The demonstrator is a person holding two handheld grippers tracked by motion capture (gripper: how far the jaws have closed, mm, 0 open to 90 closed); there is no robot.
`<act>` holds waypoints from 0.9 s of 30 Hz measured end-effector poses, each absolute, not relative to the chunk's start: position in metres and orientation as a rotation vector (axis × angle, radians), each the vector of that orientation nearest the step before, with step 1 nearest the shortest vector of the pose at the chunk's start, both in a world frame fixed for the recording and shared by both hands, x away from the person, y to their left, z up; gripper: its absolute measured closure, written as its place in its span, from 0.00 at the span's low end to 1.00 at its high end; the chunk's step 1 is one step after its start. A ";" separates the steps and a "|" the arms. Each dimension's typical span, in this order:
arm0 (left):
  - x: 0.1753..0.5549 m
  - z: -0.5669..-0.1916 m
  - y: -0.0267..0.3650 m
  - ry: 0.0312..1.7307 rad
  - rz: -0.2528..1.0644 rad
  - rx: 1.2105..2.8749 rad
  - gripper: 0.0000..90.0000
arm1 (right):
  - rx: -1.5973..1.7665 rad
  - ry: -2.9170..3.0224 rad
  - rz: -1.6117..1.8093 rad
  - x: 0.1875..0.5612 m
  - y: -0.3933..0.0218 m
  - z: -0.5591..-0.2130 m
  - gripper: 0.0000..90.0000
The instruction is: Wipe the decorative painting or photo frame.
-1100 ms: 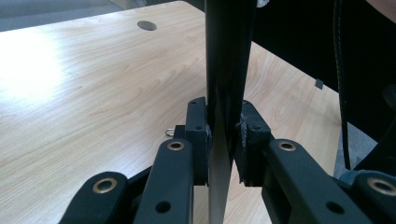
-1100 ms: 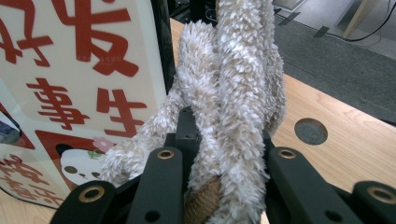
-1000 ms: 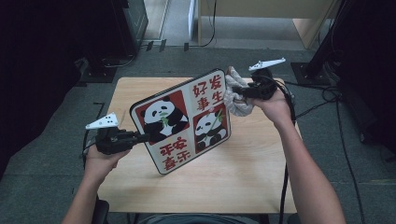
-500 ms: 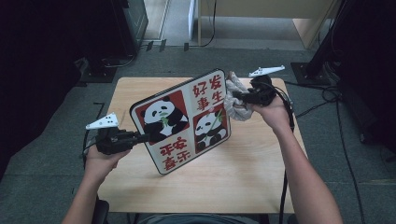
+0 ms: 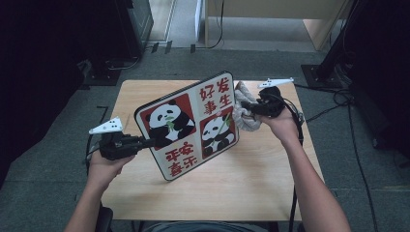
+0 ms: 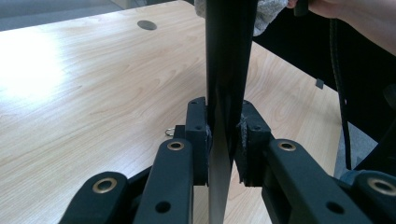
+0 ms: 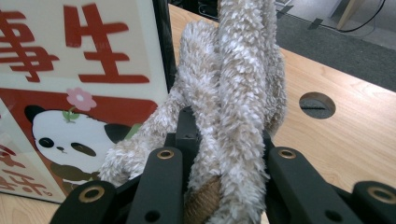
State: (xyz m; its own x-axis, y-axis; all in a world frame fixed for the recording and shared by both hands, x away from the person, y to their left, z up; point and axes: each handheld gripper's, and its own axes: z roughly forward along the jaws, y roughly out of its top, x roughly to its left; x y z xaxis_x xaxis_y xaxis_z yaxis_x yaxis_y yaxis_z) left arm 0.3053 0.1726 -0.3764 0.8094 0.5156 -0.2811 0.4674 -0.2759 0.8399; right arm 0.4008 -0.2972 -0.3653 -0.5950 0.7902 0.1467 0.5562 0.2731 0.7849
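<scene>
My left gripper (image 5: 145, 142) has its jaws clamped on the edge of the panda board (image 5: 191, 123), which stands tilted above the surface (image 5: 270, 183); my right gripper (image 5: 249, 107) holds a fluffy cloth (image 5: 244, 118) tight in its jaws; the board's picture side sits just left of those jaws, touching the cloth, so I think the right hand wipes next.

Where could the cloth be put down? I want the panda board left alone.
Bare wood lies along the table's near edge, between the forearms, and at its far left corner. The middle is crowded by the panda board, with the cloth against its right edge.
</scene>
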 end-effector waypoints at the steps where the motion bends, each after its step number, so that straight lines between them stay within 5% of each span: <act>1: 0.305 -0.376 0.173 0.739 0.056 1.916 0.87 | 1.243 2.272 1.228 0.400 -0.297 -0.367 0.83; 27: 0.305 -0.377 0.172 0.739 0.054 1.921 0.87 | 1.341 2.224 1.262 0.385 -0.301 -0.412 0.83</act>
